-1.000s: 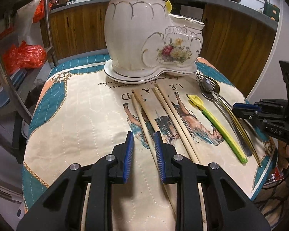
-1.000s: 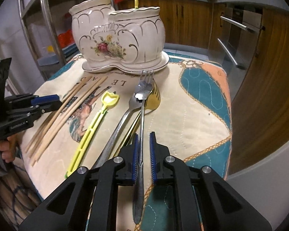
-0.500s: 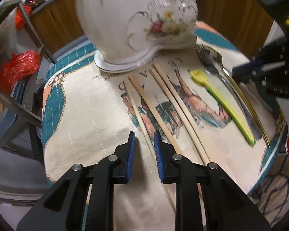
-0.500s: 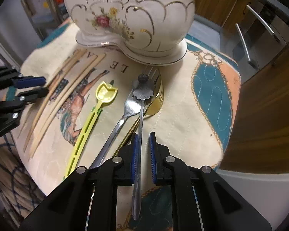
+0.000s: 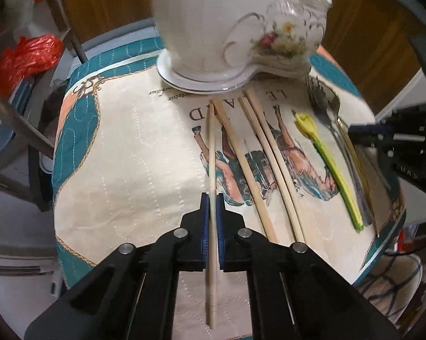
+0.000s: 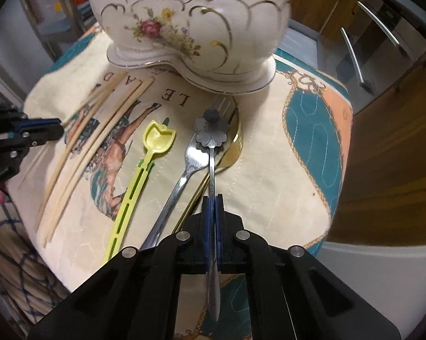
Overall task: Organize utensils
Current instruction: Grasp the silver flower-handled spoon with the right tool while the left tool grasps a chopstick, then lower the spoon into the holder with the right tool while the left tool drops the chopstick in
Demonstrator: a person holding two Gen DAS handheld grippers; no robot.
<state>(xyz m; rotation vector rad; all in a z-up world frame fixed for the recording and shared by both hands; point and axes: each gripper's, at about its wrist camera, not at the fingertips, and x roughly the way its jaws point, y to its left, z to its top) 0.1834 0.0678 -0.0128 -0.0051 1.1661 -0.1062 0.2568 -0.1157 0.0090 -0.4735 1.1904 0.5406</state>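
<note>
Since a second ago both grippers have dropped toward the quilted printed tablecloth (image 5: 122, 153), and our left gripper (image 5: 212, 198) has closed from spread onto the leftmost pale wooden chopstick (image 5: 211, 147). Our right gripper (image 6: 212, 201) pinches the dark flower-headed steel spoon (image 6: 211, 130) by its handle. Only the left view shows the red plastic bag (image 5: 25, 56); only the right view shows the steel oven handles (image 6: 354, 56). The white floral ceramic utensil holder (image 6: 190, 19) stands at the cloth's far edge; we cannot tell its contents. Three more wooden chopsticks (image 5: 258, 153), a yellow-green plastic scoop (image 6: 136, 181), a silver fork (image 6: 184, 170) and a gold spoon (image 6: 232, 150) lie between the grippers.
</note>
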